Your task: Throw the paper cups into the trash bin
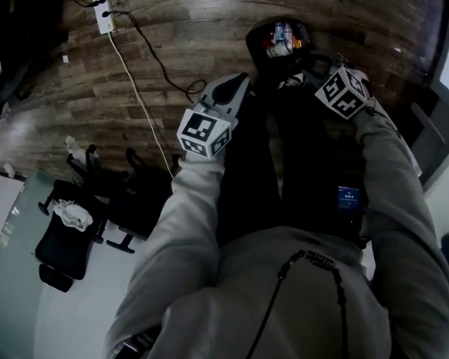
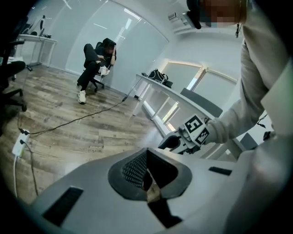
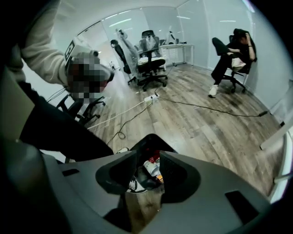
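A black trash bin (image 1: 258, 42) stands on the wood floor ahead of my feet, with paper cups (image 1: 283, 38) and other rubbish inside. My right gripper (image 1: 302, 62) hangs just above its right rim. In the right gripper view the right gripper (image 3: 147, 159) is open with nothing between its pads, and I look between them down onto the bin (image 3: 147, 145) and a white cup (image 3: 151, 167) lying in it. My left gripper (image 1: 233, 84) is left of the bin, a little nearer to me. Its pads (image 2: 145, 170) meet with nothing held. It sees the right gripper (image 2: 177, 142).
A white power strip (image 1: 104, 15) and its cable (image 1: 138, 91) lie on the floor to the left. Black office chairs (image 1: 69, 240) stand by a desk at lower left. A person sits in a chair (image 2: 98, 57) by the glass wall. A long desk (image 2: 183, 103) runs along the right.
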### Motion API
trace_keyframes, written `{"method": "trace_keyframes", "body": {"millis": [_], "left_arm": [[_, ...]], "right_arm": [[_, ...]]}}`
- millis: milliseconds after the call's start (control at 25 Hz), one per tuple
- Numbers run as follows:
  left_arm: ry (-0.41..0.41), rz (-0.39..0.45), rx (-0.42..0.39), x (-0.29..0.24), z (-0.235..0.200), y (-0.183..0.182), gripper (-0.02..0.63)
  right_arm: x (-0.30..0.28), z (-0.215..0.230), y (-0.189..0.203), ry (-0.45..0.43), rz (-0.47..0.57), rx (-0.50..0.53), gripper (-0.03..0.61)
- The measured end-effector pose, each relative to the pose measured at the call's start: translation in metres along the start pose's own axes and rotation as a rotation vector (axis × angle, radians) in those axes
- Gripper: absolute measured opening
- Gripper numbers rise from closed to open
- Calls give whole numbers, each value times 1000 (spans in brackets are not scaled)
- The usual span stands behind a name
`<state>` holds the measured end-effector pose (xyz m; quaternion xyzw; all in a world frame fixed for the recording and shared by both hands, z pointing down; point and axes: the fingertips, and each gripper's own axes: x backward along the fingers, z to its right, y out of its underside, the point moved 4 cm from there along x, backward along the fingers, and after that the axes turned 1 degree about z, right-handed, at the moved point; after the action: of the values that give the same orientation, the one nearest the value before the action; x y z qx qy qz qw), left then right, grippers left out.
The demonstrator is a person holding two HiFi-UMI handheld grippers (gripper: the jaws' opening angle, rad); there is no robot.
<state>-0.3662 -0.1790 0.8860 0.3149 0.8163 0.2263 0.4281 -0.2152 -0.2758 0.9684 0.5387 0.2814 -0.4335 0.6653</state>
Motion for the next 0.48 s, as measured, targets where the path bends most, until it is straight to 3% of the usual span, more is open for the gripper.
{"method": "trace_keyframes", "body": {"millis": [80, 240, 360, 480], "left_arm": [[-11, -2, 4, 29, 23, -23, -5], [-5, 15, -9, 78, 68, -67, -5], [-1, 21, -12, 126, 101, -97, -5], [-8, 25, -33, 148, 117, -116, -5]], "right_arm": [[45, 1, -20, 38, 35, -45, 156], [125, -14, -53, 114, 47, -37, 74], [183, -41, -81, 140, 99, -164, 26], [230, -53, -98, 157, 171, -297, 20]]}}
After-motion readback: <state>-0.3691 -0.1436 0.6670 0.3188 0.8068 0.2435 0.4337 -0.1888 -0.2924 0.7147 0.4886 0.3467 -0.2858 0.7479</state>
